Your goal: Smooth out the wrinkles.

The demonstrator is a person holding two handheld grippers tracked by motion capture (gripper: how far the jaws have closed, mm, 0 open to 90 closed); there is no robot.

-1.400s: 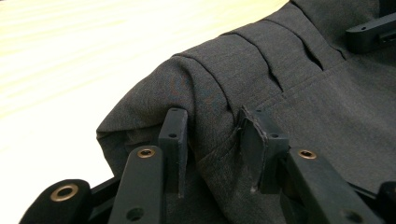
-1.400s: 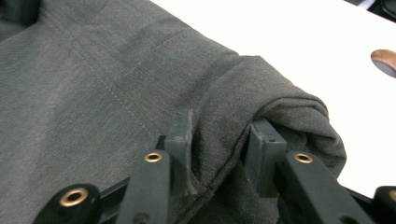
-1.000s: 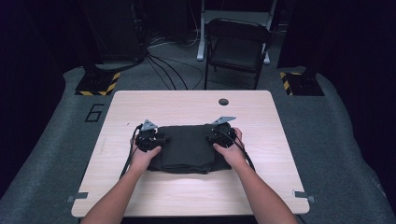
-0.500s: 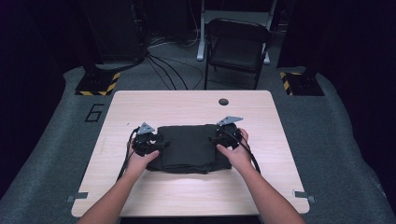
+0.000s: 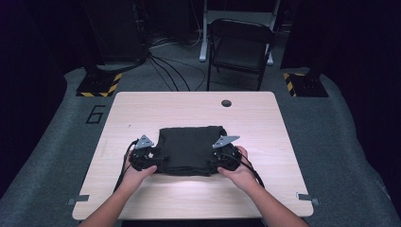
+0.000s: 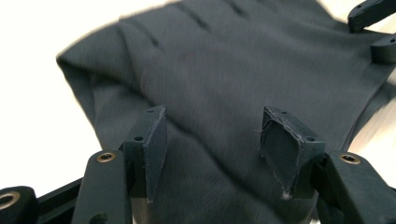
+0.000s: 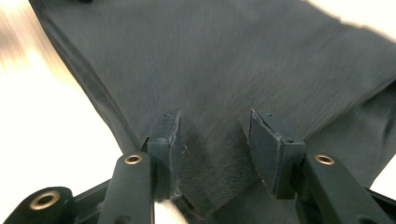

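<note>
We can't make out the folds on the dark, matte, squarish cloth (image 5: 190,149). The left gripper (image 6: 212,140) is released over the cloth's left edge; the right gripper (image 7: 215,140), jaws just closing, isn't yet pinching the fabric between them.

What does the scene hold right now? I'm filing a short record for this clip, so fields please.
item: folded dark grey cloth garment, flat on the table
surface: light wooden table
left gripper: at the garment's left edge, jaws apart over the fabric
right gripper: at its right edge, jaws just been closing, fabric between them, pads not pressing
background: black folding chair behind the table
</note>
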